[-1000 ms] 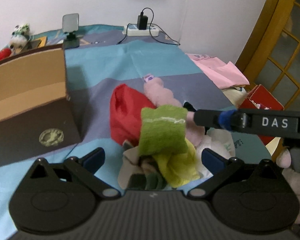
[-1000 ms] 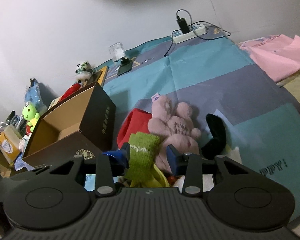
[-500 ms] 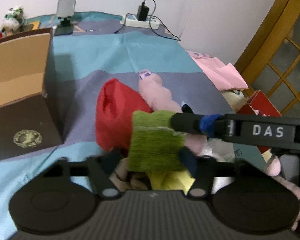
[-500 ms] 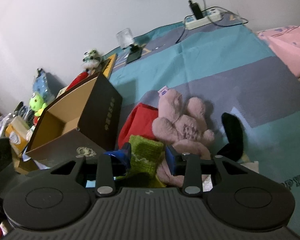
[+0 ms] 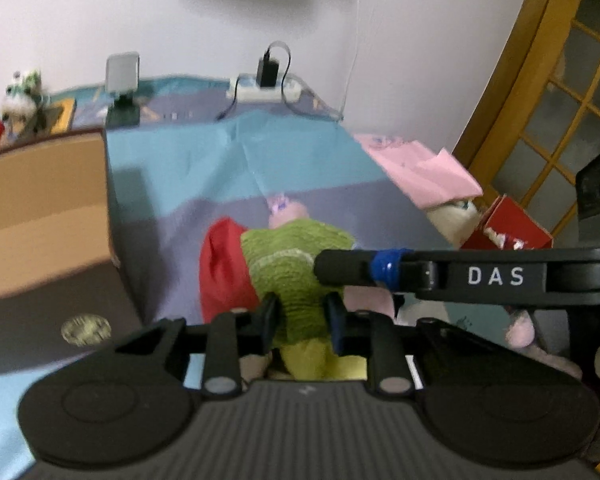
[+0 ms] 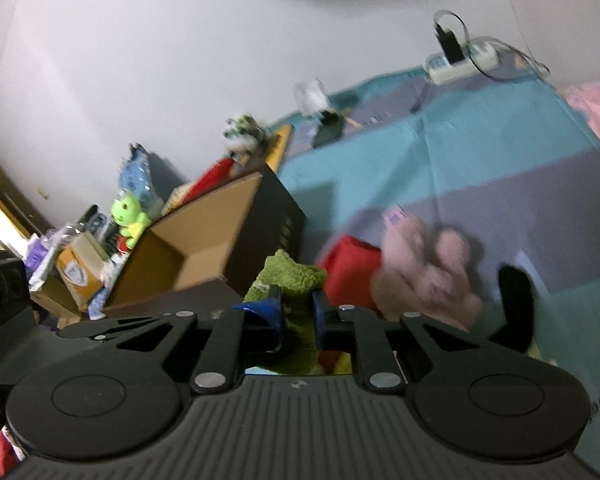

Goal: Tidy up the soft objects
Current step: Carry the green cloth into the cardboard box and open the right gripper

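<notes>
A: Closest in, what are the jaws doing?

B: Both grippers pinch the same green knitted sock (image 5: 288,268). The left gripper (image 5: 302,322) has its jaws pressed in on the lower part; the right gripper (image 6: 296,312) clamps the upper part from the side, its finger crossing the left view.

A: And below the sock?

B: A yellow-green cloth (image 5: 316,360) hangs or lies right under it — I cannot tell which. Just behind sit a red cloth item (image 5: 220,276) and a pink plush toy (image 6: 424,276), touching each other, with a black sock (image 6: 516,308) beside the plush.

A: Where is the box?

B: The open cardboard box (image 6: 204,240) stands to the left on the striped blue sheet (image 5: 204,168), near the pile but apart from it.

A: Farther back?

B: A folded pink cloth (image 5: 420,168) at the right edge — then a white power strip (image 5: 264,90) against the wall.
</notes>
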Tool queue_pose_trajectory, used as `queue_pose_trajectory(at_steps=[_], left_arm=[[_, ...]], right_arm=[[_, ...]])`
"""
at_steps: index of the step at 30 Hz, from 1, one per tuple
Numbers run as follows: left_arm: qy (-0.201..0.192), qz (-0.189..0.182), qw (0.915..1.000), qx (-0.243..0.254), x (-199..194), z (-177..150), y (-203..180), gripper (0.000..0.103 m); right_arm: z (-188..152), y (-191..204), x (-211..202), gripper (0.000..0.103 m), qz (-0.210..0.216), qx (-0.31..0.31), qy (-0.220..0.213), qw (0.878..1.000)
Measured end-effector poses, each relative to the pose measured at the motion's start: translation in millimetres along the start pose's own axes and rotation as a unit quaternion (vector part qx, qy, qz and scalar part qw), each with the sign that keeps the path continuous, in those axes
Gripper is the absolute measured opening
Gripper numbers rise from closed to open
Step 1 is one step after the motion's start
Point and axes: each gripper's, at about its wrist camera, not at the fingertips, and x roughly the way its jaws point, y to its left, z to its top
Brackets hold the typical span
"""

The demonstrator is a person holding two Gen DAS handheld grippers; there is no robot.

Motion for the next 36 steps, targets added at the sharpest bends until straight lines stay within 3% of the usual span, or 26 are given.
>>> queue_pose_trajectory(at_steps=[8,15,26,32,36], left_arm=[[-0.060,0.016,0.9980,0.008,-39.4,33.4,41.5,0.022],[-0.078,0.063,0.9950,-0.008,-66.2,57.9,126.8,0.022],[-0.017,0.139,0.9883,-0.061,-53.1,56.6,278.5,0.022],[0.018,0.187,0.9803,-0.060,-40.0,49.3,328.7,0.022],[0.028,0.219,0.9729,-0.069,-34.5,51.0,350.8,0.028]], right_arm=[[27.9,55.0,30.7,0.000,0.038,-0.036,-0.032,0.998],[53.9,114.0,106.4,0.000,0.078,-0.057,-0.011,0.995],[51.7,174.4,244.8,0.000,0.087,-0.049,0.083,0.992],[50.8,188.6,294.1,0.000,0.069,-0.050,0.126,0.988],[47.0,193.5,321.5,0.000,0.054,-0.052,0.151,0.986]])
